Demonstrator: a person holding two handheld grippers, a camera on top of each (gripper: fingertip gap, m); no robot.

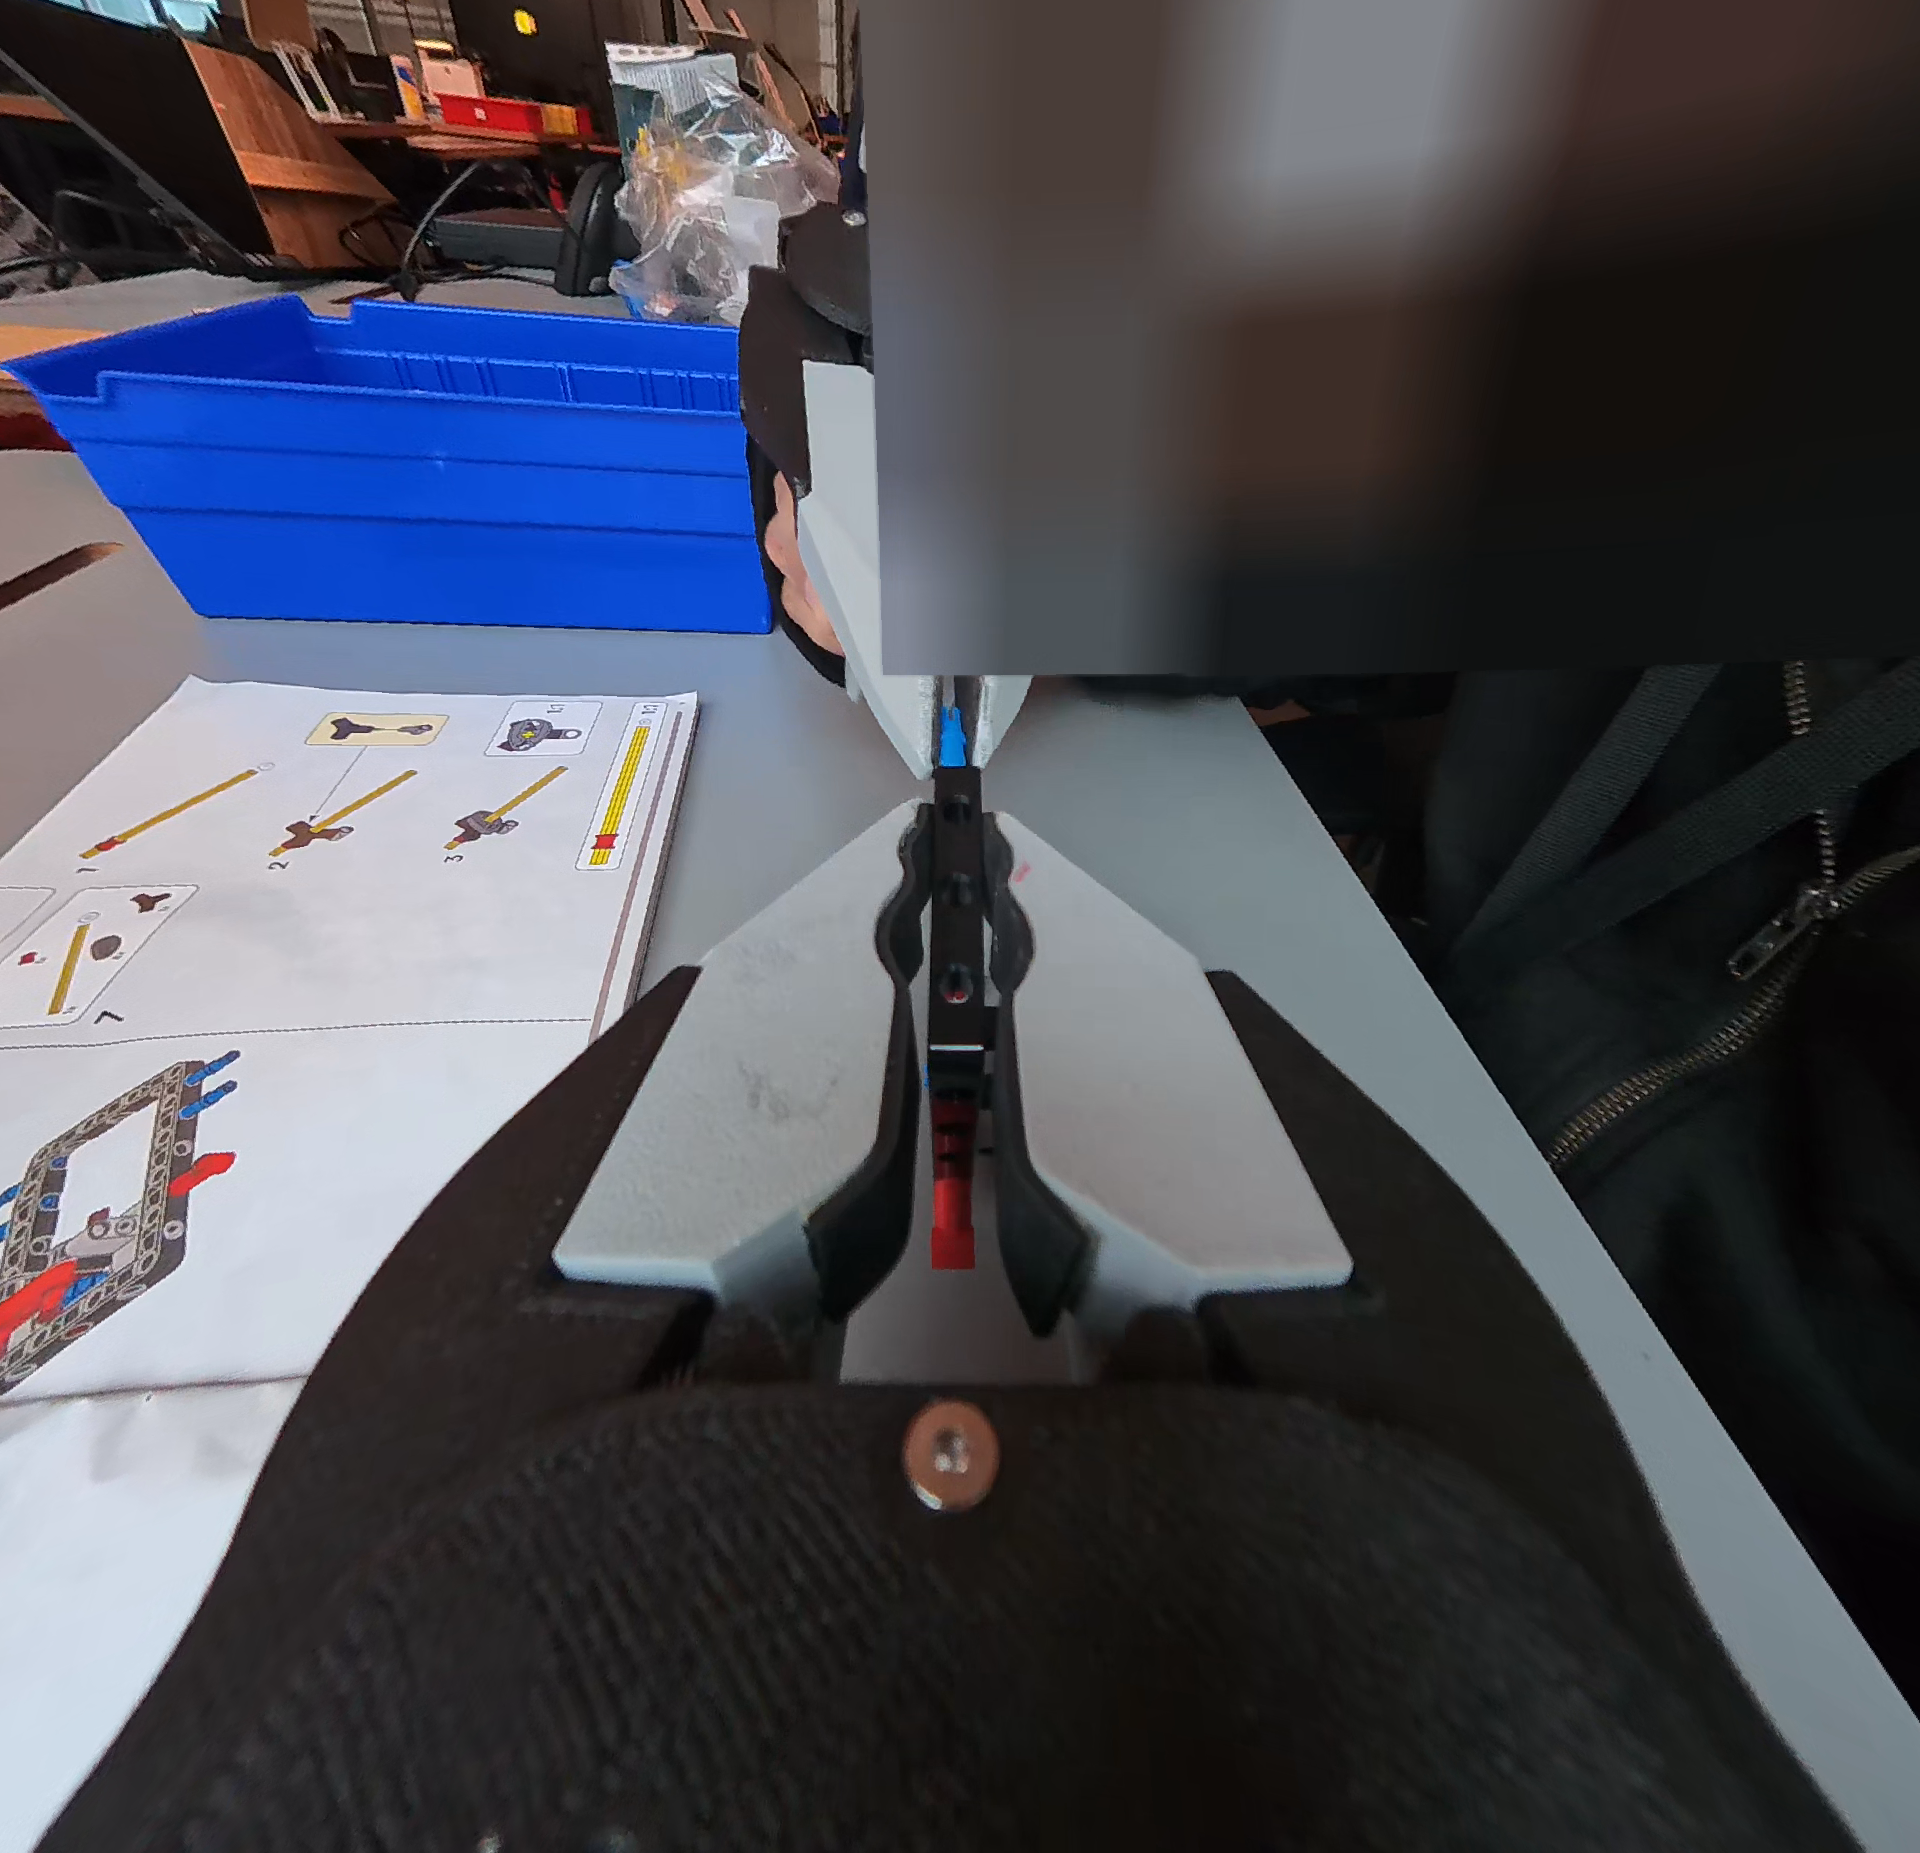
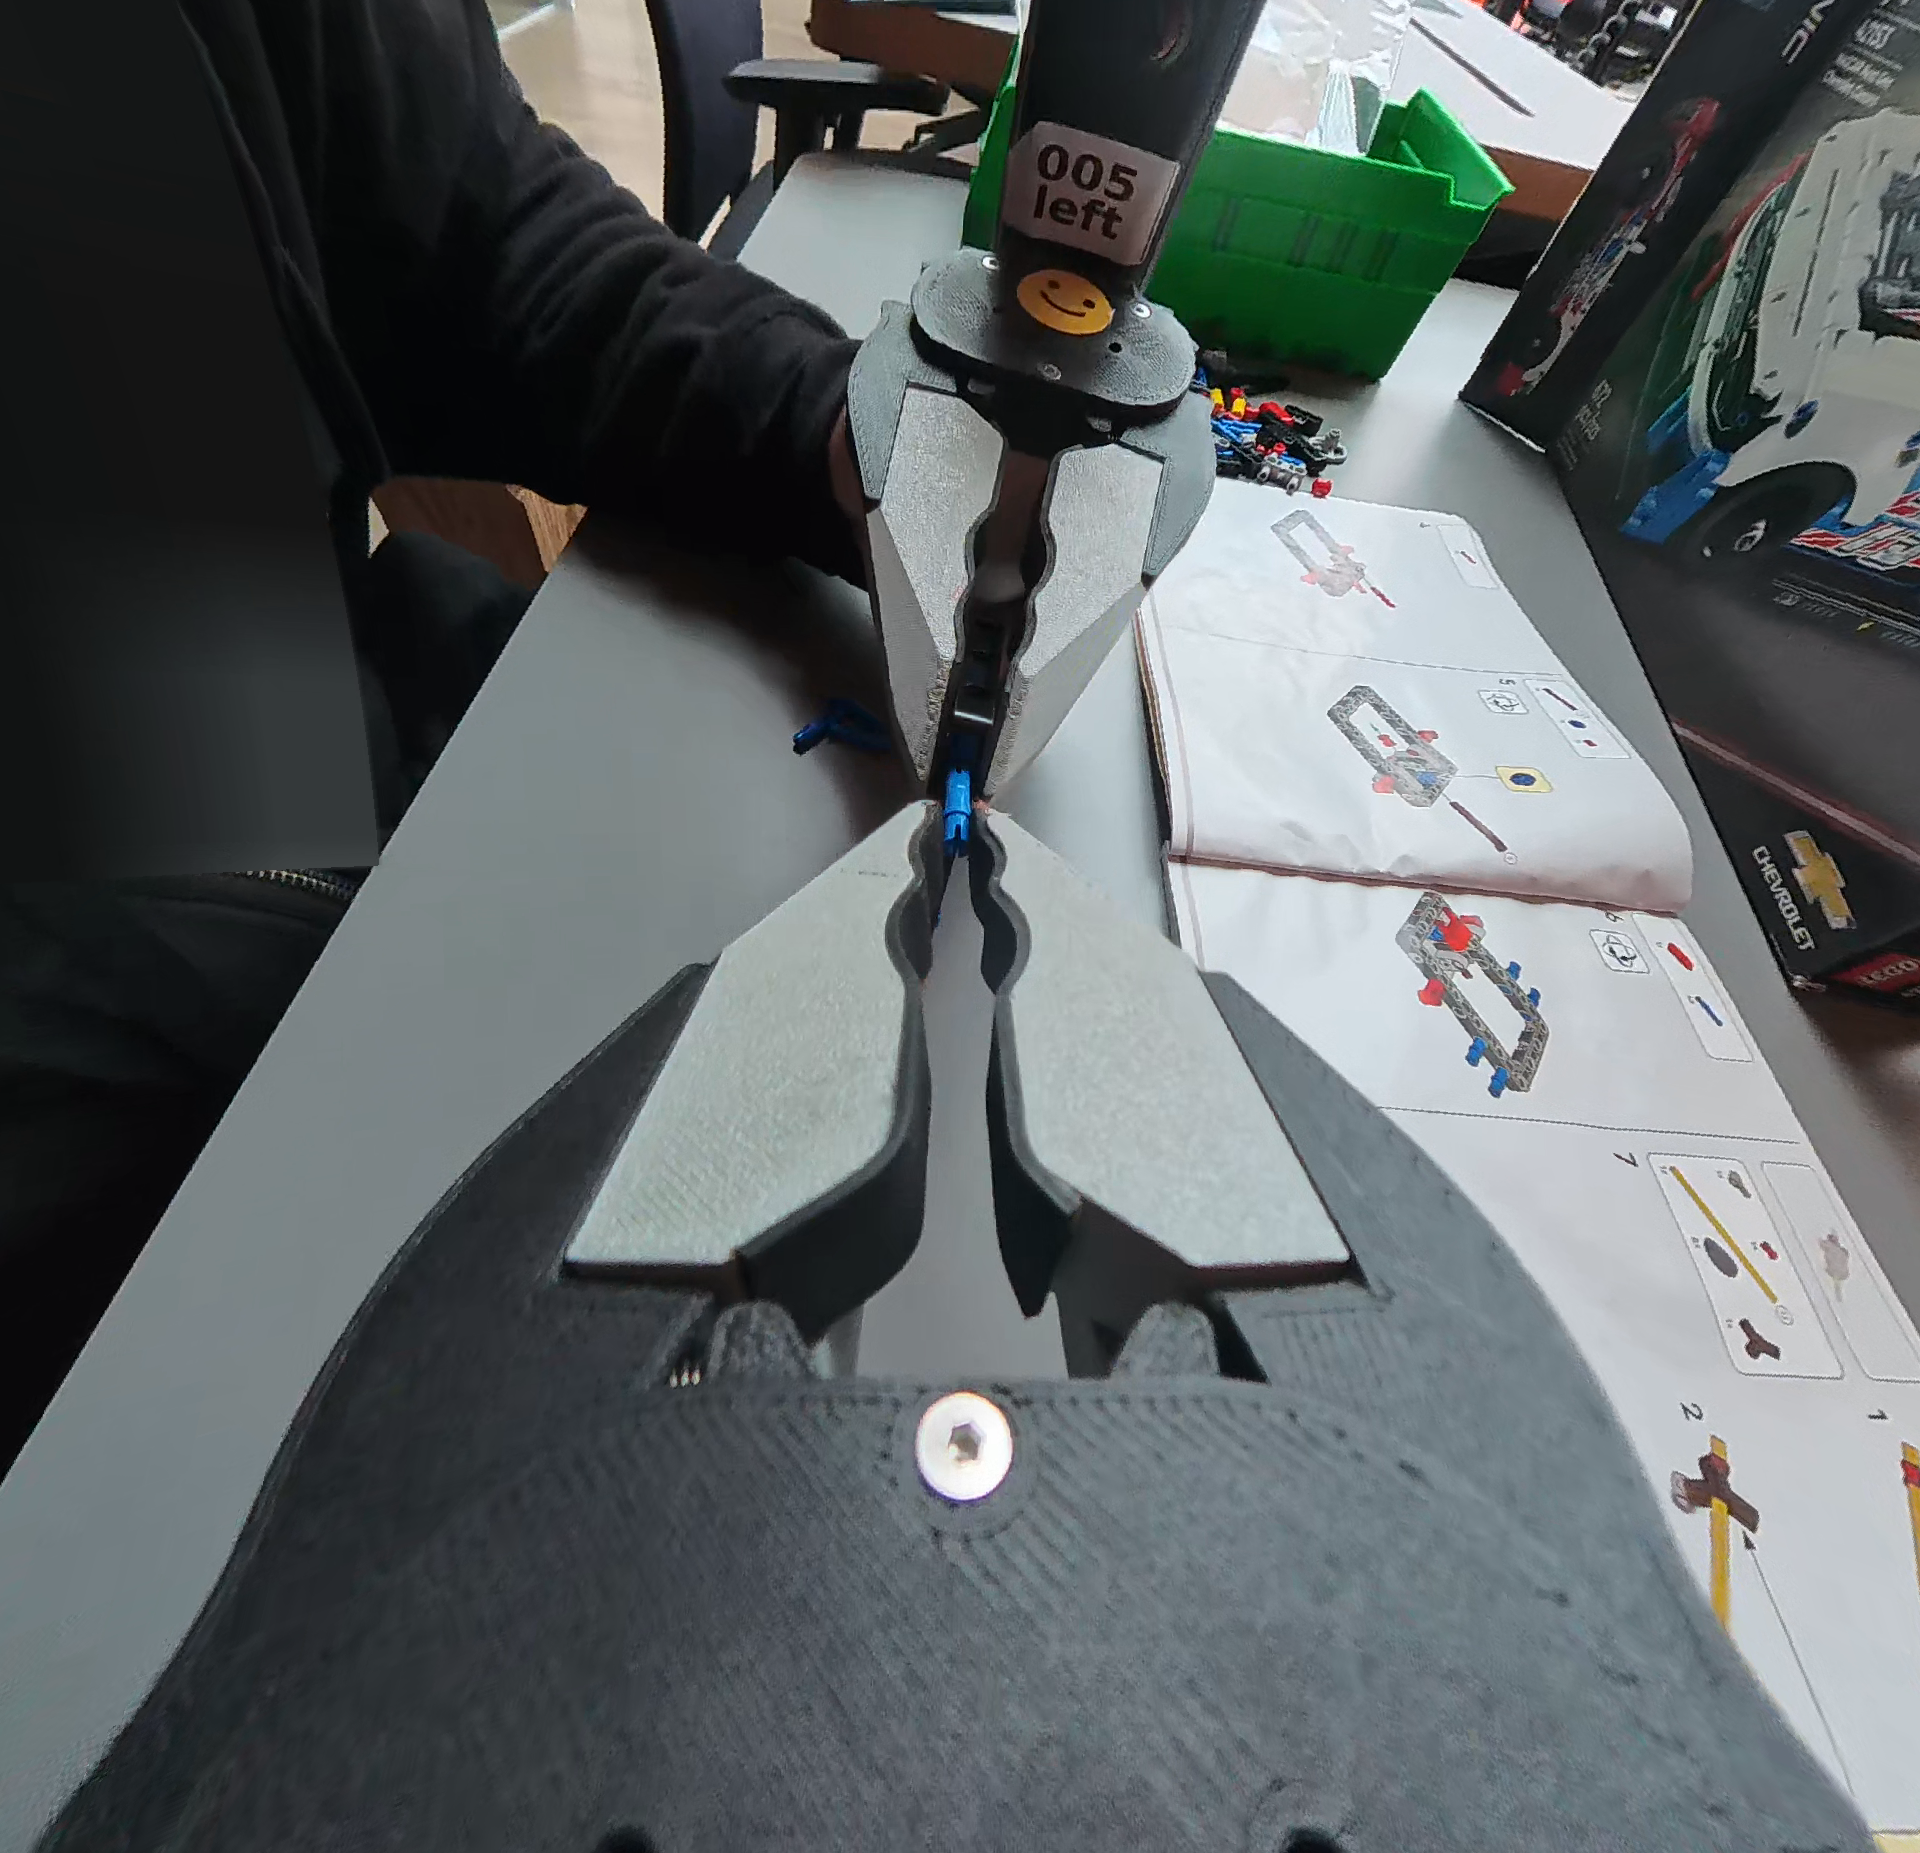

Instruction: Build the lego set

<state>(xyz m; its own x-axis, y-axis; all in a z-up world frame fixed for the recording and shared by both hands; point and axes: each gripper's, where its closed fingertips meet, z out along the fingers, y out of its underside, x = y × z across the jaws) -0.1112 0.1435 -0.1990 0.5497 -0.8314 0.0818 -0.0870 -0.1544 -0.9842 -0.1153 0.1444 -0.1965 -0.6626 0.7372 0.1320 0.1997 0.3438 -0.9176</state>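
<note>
**Lego beam and pin meet between two claws**

Lego beam (image 1: pixel 956 930), black and narrow, sits clamped edge-on in the left claw (image 1: pixel 954 868), above the grey bench (image 1: pixel 1143 764), with a red pin (image 1: pixel 952 1195) at its near end. The right claw (image 2: pixel 956 847) is closed on a small blue pin (image 2: pixel 957 811), tip to tip with the beam. Both parts look light, rigid and slick, so a firm pinch on the flat sides seems best; the pin could twist if pushed off-axis. An instruction booklet (image 1: pixel 343 868) lies to the left.
</note>
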